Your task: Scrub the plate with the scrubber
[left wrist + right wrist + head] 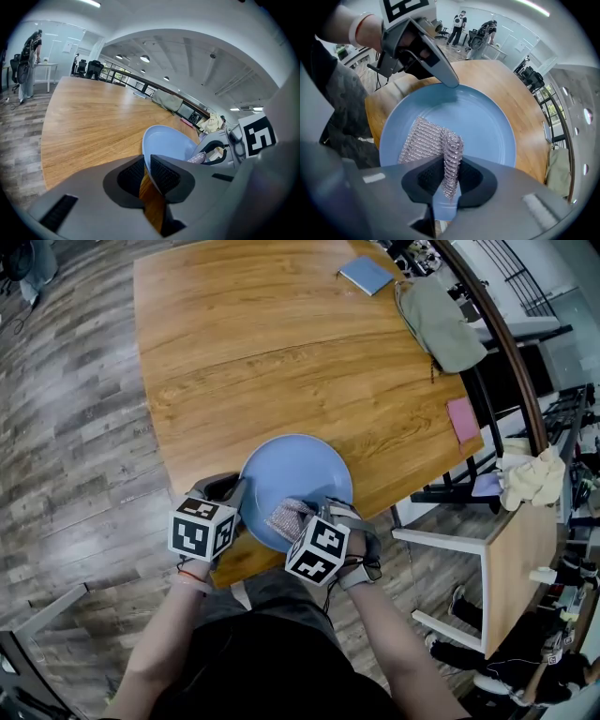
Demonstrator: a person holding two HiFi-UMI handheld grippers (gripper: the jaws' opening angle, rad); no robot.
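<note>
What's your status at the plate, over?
Left hand-held gripper shut on plate rim. Right hand-held gripper shut on scrubber, scrubber resting on plate. Nothing else on the plate.

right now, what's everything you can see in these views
table: one, light brown wood, fills the middle of the head view
plate: one, blue, at the table's near edge
scrubber: one, silver mesh, lying on the plate's near side
notebook: one, blue, far end of the table
bag: one, grey-green, far right edge of the table
pad: one, pink, right edge of the table
cloth: one, cream, on a side table at right
people: two, far off beyond the table
left gripper: one, grey, clamped on the plate's rim
right gripper: one, grey, pinching the scrubber
</note>
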